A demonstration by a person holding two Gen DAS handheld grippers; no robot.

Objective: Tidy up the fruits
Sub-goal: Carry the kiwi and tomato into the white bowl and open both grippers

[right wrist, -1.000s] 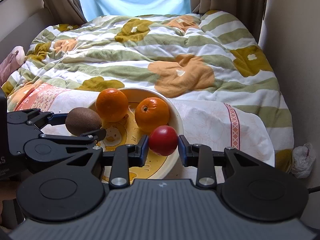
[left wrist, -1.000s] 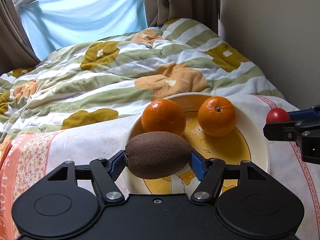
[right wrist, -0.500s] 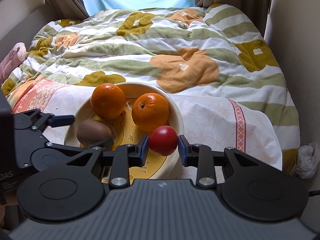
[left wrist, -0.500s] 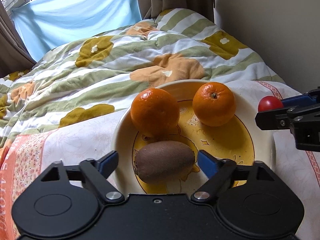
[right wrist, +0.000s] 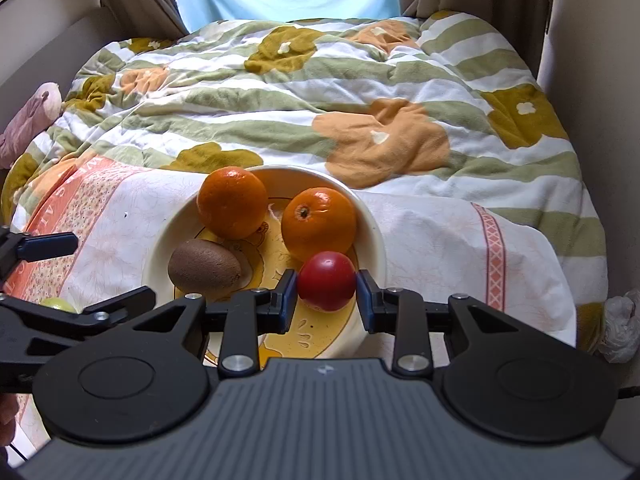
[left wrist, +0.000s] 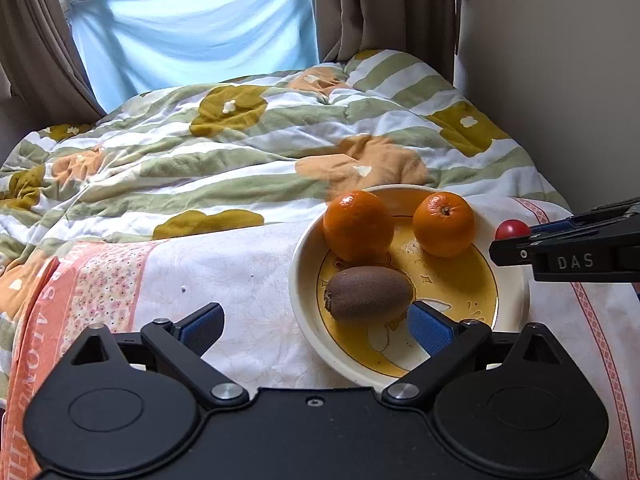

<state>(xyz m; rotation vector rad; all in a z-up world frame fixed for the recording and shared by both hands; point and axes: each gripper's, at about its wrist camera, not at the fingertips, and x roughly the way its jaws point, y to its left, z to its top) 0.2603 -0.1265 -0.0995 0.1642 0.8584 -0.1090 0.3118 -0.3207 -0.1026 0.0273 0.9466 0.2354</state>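
Note:
A cream plate (left wrist: 297,280) with a yellow middle lies on a cloth on the bed. It holds two oranges (left wrist: 358,226) (left wrist: 444,224) and a brown kiwi (left wrist: 368,296). My left gripper (left wrist: 314,326) hangs at the plate's near left rim with its jaws opening; nothing is between them, and the kiwi lies free just beyond the right pad (left wrist: 428,328). My right gripper (right wrist: 327,292) is shut on a small red fruit (right wrist: 326,284) over the plate's (right wrist: 374,232) near right part, in front of the right orange (right wrist: 320,224). The kiwi (right wrist: 204,266) lies to its left.
The white and pink cloth (left wrist: 200,280) covers the bed's near end, with a striped flowered duvet (left wrist: 240,152) behind. A wall runs close along the right. A pale green fruit (right wrist: 58,304) peeks from behind my left gripper's fingers (right wrist: 116,304). A soft toy (right wrist: 28,120) lies far left.
My left gripper opened and let the kiwi down onto the plate, then drew back and to the left. The right gripper kept still with the red fruit.

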